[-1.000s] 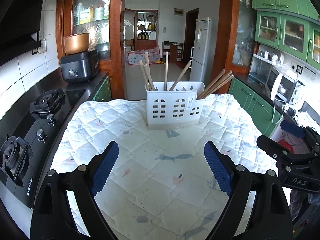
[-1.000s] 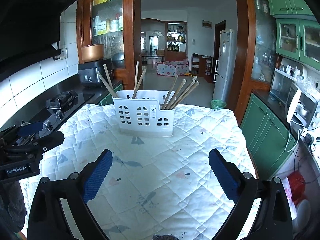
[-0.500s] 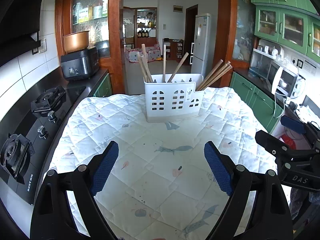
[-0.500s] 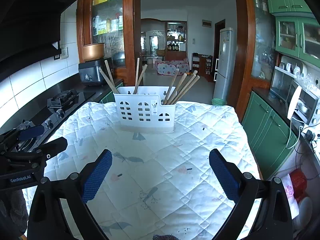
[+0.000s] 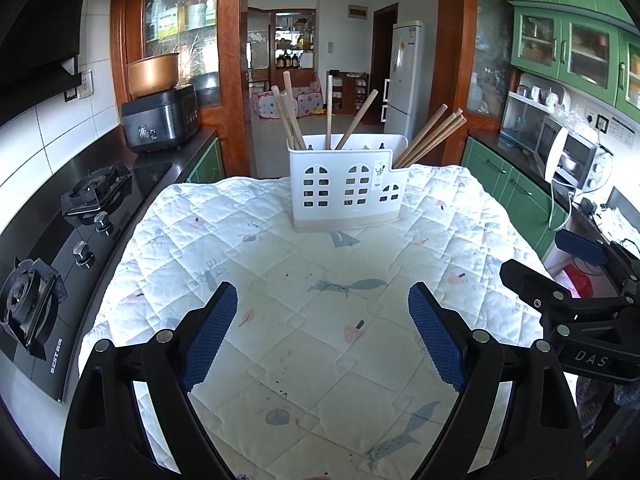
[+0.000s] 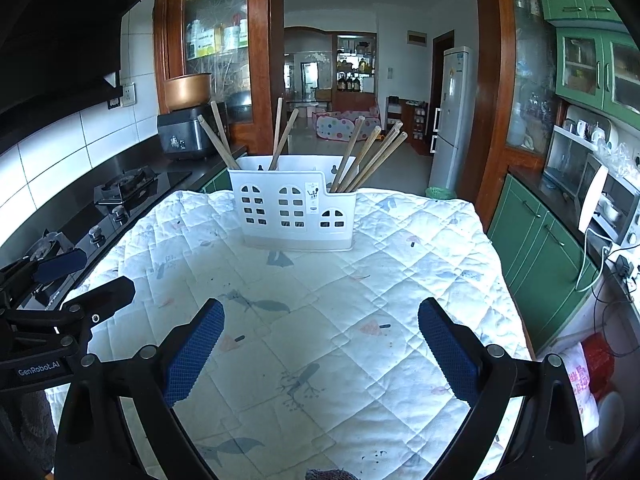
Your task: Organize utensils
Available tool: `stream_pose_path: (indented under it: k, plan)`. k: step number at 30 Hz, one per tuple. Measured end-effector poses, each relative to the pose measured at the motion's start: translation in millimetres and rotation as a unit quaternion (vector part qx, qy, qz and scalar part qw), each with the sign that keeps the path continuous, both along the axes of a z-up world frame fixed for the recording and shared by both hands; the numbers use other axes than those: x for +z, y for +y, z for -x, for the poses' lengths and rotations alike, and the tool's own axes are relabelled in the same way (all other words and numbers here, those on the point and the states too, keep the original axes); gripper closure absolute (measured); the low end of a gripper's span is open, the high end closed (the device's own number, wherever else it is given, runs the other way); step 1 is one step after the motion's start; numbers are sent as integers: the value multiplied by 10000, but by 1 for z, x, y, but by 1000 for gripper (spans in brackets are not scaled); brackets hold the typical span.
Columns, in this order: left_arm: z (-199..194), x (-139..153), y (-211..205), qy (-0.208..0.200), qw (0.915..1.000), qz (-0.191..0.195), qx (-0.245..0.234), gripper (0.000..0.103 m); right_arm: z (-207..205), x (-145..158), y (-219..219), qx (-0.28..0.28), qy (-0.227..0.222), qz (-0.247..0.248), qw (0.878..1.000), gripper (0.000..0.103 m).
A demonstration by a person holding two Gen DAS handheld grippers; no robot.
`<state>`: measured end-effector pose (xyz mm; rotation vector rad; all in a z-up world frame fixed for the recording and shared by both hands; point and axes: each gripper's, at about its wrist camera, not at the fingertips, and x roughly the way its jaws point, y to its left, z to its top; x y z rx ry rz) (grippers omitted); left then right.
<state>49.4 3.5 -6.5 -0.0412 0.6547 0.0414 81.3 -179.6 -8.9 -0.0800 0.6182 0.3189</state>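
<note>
A white plastic utensil caddy stands upright at the far side of the quilted table cover; it also shows in the right wrist view. Several wooden chopsticks lean out of its compartments, some at the left, and they show in the right wrist view too. My left gripper is open and empty, well back from the caddy. My right gripper is open and empty, also well back. Each gripper shows at the edge of the other's view.
A black gas hob runs along the left of the table. A black rice cooker stands behind it. Green cabinets and a toaster oven line the right side. A fridge stands beyond the doorway.
Both grippers have drawn back and up from the caddy, which now looks smaller and farther. Both stay open and empty. The caddy and chopsticks have not moved.
</note>
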Motion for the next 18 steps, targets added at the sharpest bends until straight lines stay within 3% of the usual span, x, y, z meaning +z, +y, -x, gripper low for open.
stream_pose_path:
  k: [18]
  plan:
    - [-3, -11, 10, 111, 9999, 39, 117, 16, -5, -10, 12, 91, 108, 178, 9997, 9]
